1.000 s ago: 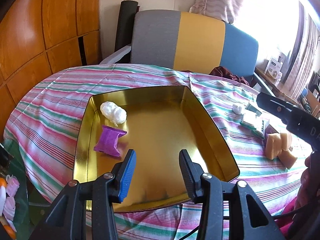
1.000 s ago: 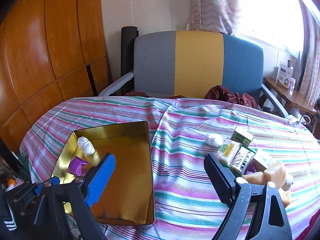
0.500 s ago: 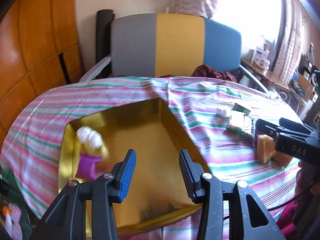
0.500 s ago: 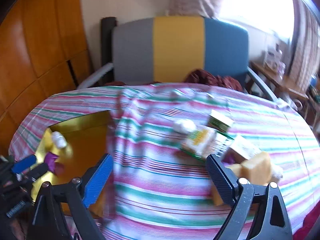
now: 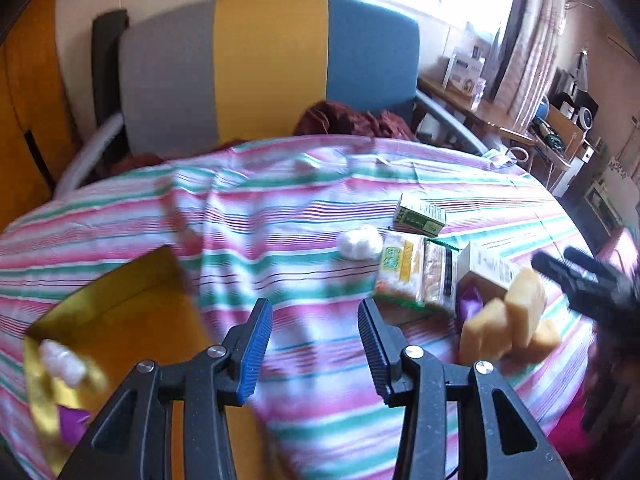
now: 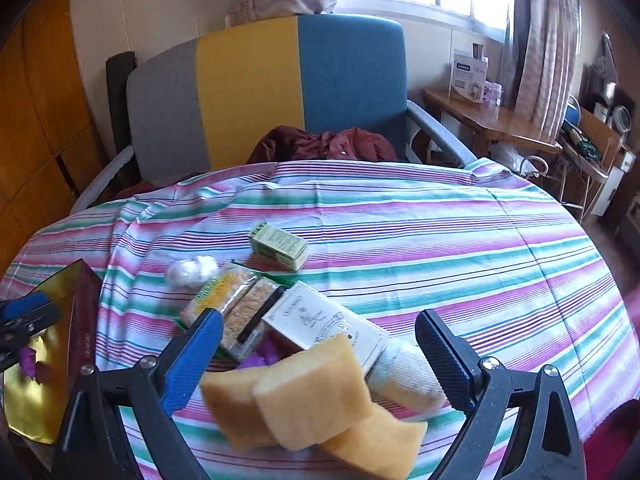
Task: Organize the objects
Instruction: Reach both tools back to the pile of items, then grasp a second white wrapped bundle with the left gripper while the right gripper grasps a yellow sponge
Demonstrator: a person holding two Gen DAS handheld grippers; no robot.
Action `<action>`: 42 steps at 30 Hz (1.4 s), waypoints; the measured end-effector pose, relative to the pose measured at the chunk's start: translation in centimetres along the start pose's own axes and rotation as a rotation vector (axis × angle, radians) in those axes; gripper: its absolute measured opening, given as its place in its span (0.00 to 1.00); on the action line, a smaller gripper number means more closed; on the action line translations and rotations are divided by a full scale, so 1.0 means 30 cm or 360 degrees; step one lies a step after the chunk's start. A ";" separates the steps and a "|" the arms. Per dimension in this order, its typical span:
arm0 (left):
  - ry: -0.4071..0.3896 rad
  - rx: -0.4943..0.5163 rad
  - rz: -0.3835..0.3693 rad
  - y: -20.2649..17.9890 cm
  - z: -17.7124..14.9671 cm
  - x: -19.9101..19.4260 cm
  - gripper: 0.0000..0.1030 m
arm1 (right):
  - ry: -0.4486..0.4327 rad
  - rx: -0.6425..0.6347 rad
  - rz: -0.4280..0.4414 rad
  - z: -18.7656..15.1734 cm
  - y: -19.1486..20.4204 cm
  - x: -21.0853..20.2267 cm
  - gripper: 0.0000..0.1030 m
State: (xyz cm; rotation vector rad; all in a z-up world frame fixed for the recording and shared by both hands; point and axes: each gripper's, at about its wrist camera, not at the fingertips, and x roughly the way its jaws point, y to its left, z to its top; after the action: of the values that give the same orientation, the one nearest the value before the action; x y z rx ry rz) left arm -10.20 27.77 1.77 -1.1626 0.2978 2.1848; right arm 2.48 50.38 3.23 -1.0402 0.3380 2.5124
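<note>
My left gripper hangs over the striped cloth just right of the gold tray, jaws partly apart with nothing between them. In the tray lie a white ball and a purple piece. My right gripper is over the pile and its jaws are opening. Yellow sponges lie low between its fingers, untouched by the pads. Around them are a white box, a rolled white cloth, snack packets, a green box and a cotton ball.
A chair with a grey, yellow and blue back stands behind the round table, a dark red garment on its seat. A wooden side table with clutter is at the right. Wood panels line the left.
Both grippers swung right: the left moved off the tray to above the cloth, and the right came down over the sponge pile with its jaws spreading wider.
</note>
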 end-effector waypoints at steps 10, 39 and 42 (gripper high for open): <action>0.0154 -0.0119 -0.0203 -0.101 0.162 0.328 0.55 | 0.0047 0.0253 0.0114 -0.009 -0.113 0.043 0.95; 0.0125 -0.0108 -0.0133 -0.096 -0.053 0.286 0.36 | 0.0308 0.0744 0.0389 -0.047 -0.297 0.168 0.95; 0.0065 -0.0071 -0.0136 -0.107 -0.091 0.200 0.36 | 0.0350 0.0695 0.0461 -0.051 -0.258 0.184 0.95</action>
State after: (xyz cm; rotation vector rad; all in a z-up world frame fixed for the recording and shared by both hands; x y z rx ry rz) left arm -8.80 31.52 -4.36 -1.2233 0.2135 2.1055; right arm 3.35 58.21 -2.32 -1.1460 1.1165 2.3956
